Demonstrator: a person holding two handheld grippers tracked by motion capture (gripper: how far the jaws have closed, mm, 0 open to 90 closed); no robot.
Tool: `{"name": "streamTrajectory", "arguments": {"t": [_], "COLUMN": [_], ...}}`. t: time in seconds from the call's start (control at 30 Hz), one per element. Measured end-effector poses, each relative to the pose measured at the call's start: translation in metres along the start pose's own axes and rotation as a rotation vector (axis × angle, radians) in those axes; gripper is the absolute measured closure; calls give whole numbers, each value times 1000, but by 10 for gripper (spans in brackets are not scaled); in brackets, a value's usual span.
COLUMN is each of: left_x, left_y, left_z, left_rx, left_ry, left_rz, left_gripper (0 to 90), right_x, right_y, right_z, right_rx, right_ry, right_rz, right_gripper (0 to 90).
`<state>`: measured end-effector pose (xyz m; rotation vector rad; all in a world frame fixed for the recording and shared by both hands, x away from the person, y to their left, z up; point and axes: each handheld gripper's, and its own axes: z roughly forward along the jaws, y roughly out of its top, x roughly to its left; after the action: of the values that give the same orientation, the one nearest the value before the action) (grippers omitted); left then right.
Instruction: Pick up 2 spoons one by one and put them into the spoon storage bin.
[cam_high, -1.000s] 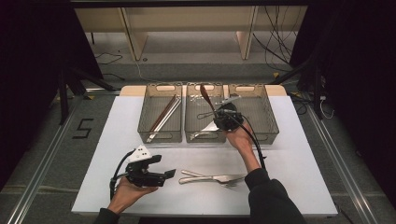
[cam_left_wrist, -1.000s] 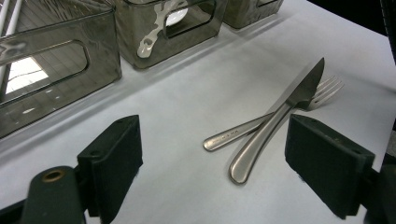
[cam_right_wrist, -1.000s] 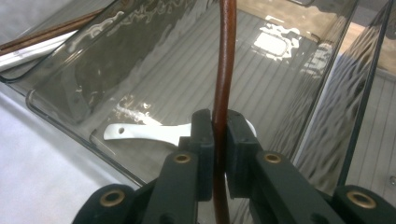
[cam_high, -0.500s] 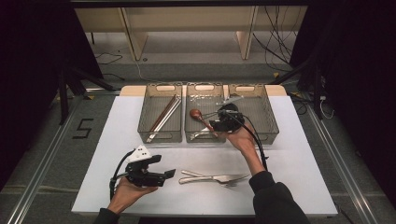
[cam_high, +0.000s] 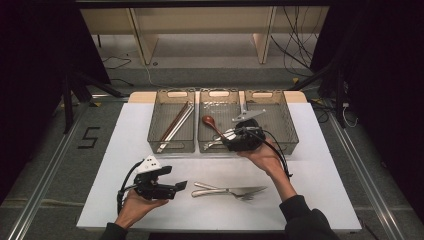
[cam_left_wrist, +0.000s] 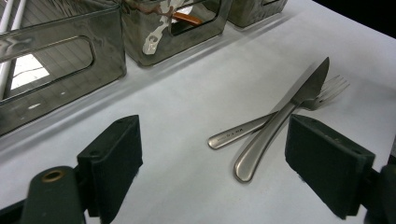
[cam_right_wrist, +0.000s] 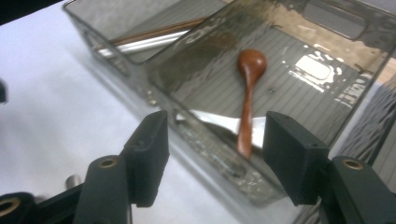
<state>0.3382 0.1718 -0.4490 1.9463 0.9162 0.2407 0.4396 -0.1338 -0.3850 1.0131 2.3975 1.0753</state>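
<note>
Since the earlier frames, the brown wooden spoon (cam_high: 212, 124) has left the right tongs (cam_high: 231, 140) and now lies in the middle one of three smoky see-through plastic bins (cam_high: 218, 102), bowl toward the top of the frame; those tongs have just been opening, stand spread with nothing between them, and have drawn back toward the bin's near rim. Nearest, at lower left of the high view, the left tongs (cam_high: 183, 185) rest spread and empty on the white worktop (cam_high: 320, 180), facing one steel table knife (cam_high: 235, 190) crossed over one steel fork (cam_high: 239, 196) at lower centre. Beyond, the three bins sit in a row: the left one (cam_high: 171, 102) holds a few long sticks (cam_high: 175, 126), too close together to count, and the right one (cam_high: 280, 115) some pale metal thing I cannot identify. Sorting looks partway done, the spoon just dropped off. Next comes a pick of the knife or fork, which calls for a low, flat pinch on a thin handle.
</note>
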Motion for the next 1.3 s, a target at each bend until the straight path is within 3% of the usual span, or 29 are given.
{"name": "streamTrajectory", "arguments": {"t": [0.3,1.3], "left_x": [2,3], "left_y": [-1,-1], "left_z": [1,0], "left_rx": [4,-3], "left_ry": [0,6], "left_rz": [-1,-5], "left_gripper": [182,182], "right_x": [18,45], "right_y": [-15,-69], "right_z": [-8,-7], "right_rx": [15,105], "right_ry": [61,146], "right_rz": [-49,-108], "right_gripper": [381,357]}}
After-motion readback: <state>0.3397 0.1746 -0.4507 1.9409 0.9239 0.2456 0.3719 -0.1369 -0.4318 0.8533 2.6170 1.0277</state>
